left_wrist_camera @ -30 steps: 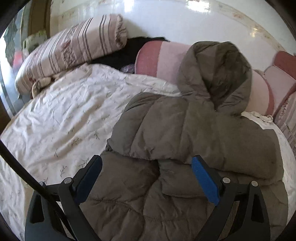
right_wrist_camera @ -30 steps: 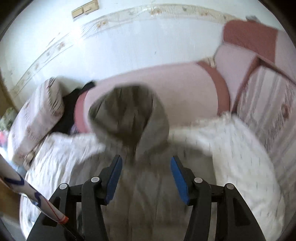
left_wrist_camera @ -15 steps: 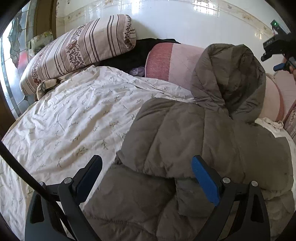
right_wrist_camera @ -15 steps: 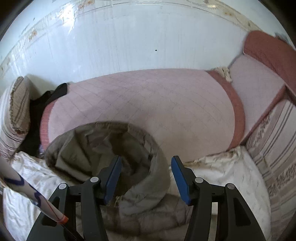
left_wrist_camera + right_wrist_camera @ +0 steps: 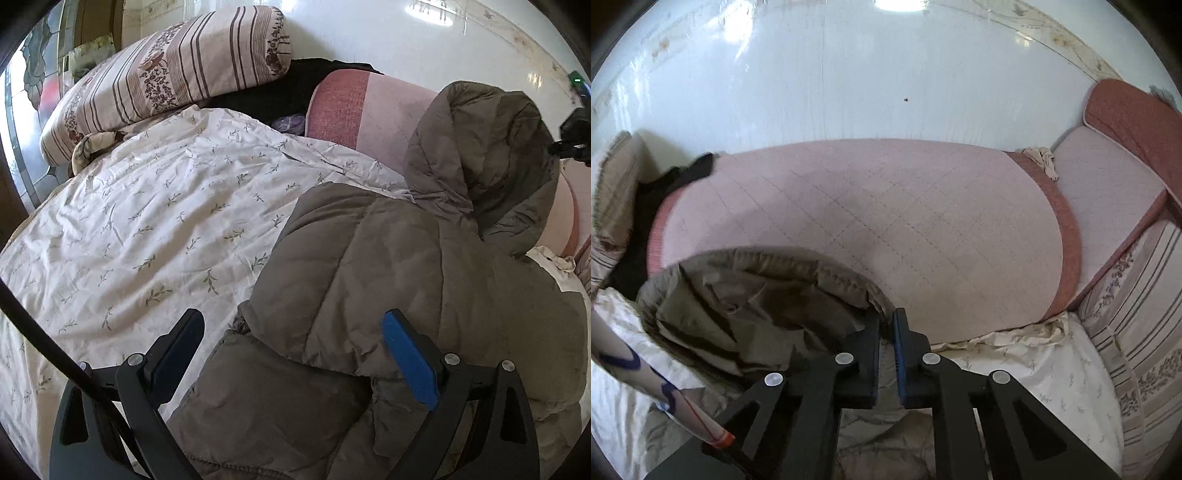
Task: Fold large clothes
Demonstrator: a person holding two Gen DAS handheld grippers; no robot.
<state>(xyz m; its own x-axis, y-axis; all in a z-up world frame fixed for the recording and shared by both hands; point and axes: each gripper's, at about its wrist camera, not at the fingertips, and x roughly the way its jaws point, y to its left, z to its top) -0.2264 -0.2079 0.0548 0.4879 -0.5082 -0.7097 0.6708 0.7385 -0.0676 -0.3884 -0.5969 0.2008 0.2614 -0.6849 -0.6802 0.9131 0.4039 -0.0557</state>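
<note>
- Task item: grey-brown puffer jacket (image 5: pixel 424 266), hooded, lying on a floral bedsheet (image 5: pixel 155 221). Sleeves look already folded in over the body. Hood (image 5: pixel 480 155) stands propped against the pink quilted cushion (image 5: pixel 886 229) by the white wall.
- Right gripper (image 5: pixel 885 332): jaws have just been closing and now stand nearly together, pinching the hood's rim (image 5: pixel 849 284) between the pads. Only a thin edge of fabric is caught.
- Left gripper (image 5: pixel 291 354): jaws wide apart, holding nothing; it hovers over the jacket's lower part, near the folded sleeve edge. No contact can be made out.
- Striped pillow (image 5: pixel 166 77) and dark clothing (image 5: pixel 280 92) sit beyond the sheet, well apart from the jacket.
- Step in hand, by judgement: fold the hood down onto the jacket's back.
- To do it well: keep the pinch firm, lift the rim clear of the cushion, and carry it in an arc toward the jacket's middle so the hood lies flat, not bunched.
- Left gripper could press the shoulders to stop the body sliding.
- Risk: slick padded fabric may slip from so shallow a bite.
</note>
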